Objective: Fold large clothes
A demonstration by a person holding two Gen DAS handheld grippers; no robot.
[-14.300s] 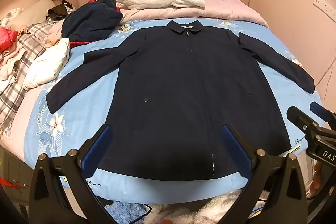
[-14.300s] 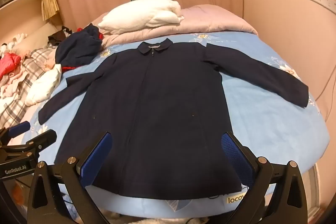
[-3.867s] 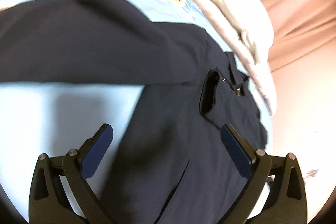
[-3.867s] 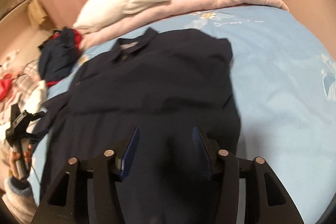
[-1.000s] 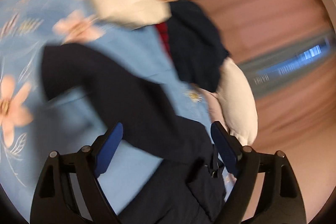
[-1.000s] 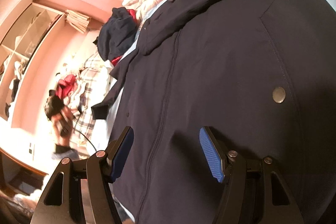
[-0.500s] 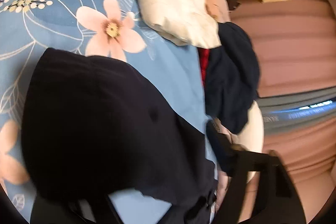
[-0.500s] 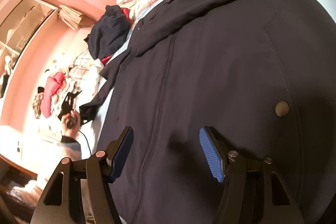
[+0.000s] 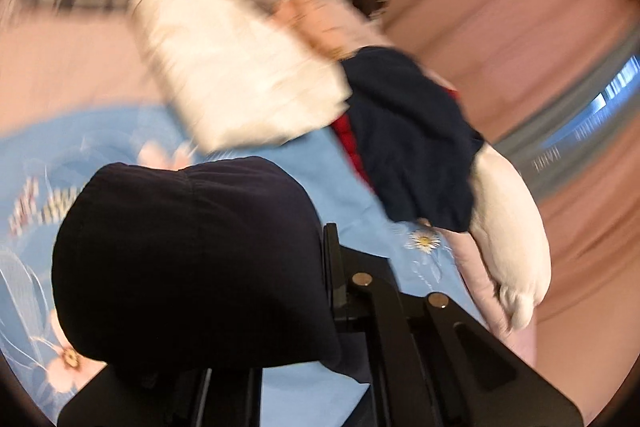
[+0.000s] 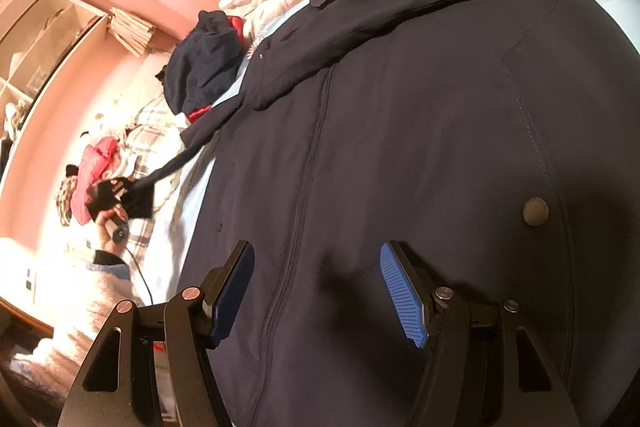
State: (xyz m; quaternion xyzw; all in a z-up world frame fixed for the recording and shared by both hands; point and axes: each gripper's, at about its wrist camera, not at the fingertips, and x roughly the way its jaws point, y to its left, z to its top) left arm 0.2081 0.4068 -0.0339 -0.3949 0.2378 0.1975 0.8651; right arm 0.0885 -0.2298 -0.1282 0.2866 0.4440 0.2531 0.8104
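Covering the blue bedsheet, navy coat is laid flat; left sleeve cuff is clamped in left gripper; right gripper is held parted and empty above the hem; slippage is risked if the cuff is tugged; the stretched sleeve is shown only by the right view.

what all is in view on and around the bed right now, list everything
dark navy zip-front jacket: 1, navy, spread on the bed, far sleeve folded across the chest, near sleeve cuff gripped
light blue floral bedsheet: 1, under the jacket
white pillow: 1, at the bed head
crumpled navy and red garment: 1, beside the pillow
folded cream cloth: 1, bed edge
plaid fabric: 1, beside the bed
pink-red garment: 1, on the plaid
left hand-held gripper: shut on the cuff
right hand-held gripper: open, over the hem
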